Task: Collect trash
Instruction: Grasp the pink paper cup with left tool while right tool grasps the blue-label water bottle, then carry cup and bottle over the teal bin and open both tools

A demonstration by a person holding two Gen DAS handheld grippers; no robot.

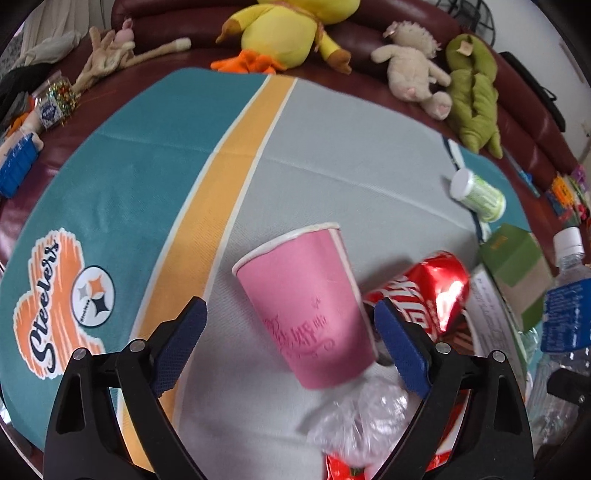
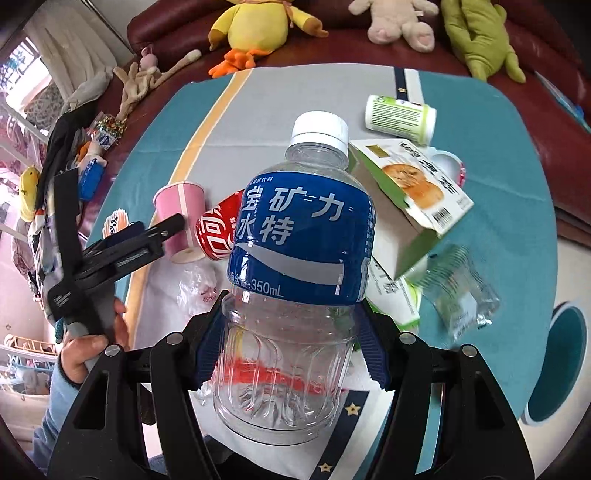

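Observation:
My left gripper [image 1: 291,332] is open around a pink paper cup [image 1: 306,302] that lies on its side on the cloth, mouth away from me; neither pad clearly presses it. A crushed red can [image 1: 424,291] lies just right of the cup, with crumpled clear plastic [image 1: 365,417] below. My right gripper [image 2: 291,339] is shut on an empty clear water bottle [image 2: 295,258] with a blue label and white cap, held upright above the table. The cup [image 2: 181,214], the can [image 2: 218,232] and the left gripper [image 2: 147,236] also show in the right wrist view.
A green and white food box [image 2: 410,192], a small white and green bottle [image 2: 400,118], a clear plastic container [image 2: 461,291] and another carton [image 2: 395,295] lie on the teal, grey and yellow cloth [image 1: 147,166]. Plush toys [image 1: 288,33] sit on the dark red sofa behind.

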